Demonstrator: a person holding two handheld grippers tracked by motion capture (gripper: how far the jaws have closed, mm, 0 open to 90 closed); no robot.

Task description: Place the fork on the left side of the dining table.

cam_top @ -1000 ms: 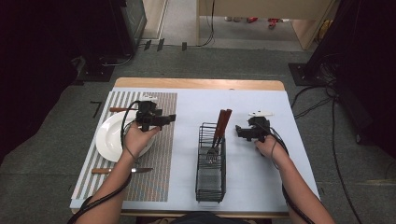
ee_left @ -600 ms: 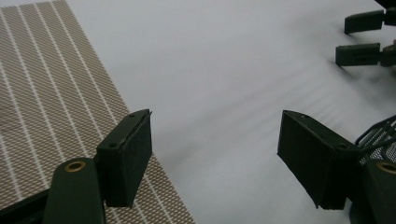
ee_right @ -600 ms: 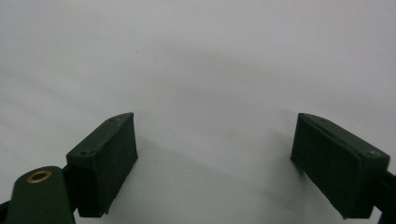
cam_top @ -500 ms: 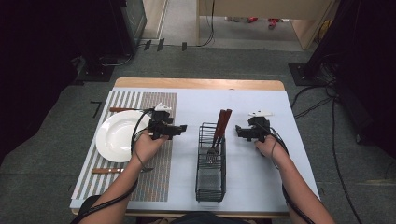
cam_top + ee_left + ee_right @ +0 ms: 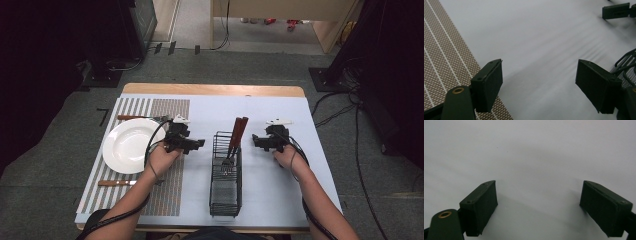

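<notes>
On the pale tabletop (image 5: pixel 280 110), centre, stands a black wire caddy (image 5: pixel 225 175), long and narrow, open-topped, built of thin rods with a finer mesh at one end. Two pieces of cutlery with reddish-brown wooden handles (image 5: pixel 238 131) lean out of its far end, close together; a metal fork head (image 5: pixel 226 164) shows lower among the wires.

Left gripper (image 5: pixel 196 145) sits just left of the caddy, over the edge of the striped placemat (image 5: pixel 165 107), pointing toward the caddy. Its jaws have just been opening and stand wide apart, nothing between them; in the left gripper view the gap (image 5: pixel 537 90) frames bare table, with caddy wire at the right edge and the placemat weave at the left.

Right gripper (image 5: pixel 256 141) sits just right of the caddy, pointing toward it. Jaws spread wide, nothing between them; the right gripper view (image 5: pixel 539 207) has plain table surface in the gap.

Count: one caddy, two wooden-handled pieces in it, one white plate (image 5: pixel 131 145) on the placemat, one wooden-handled piece (image 5: pixel 137 118) beyond the plate, one wooden-handled knife (image 5: pixel 117 183) on the near side of it, one placemat, two grippers.

No brand, label or writing can be read on any item.
</notes>
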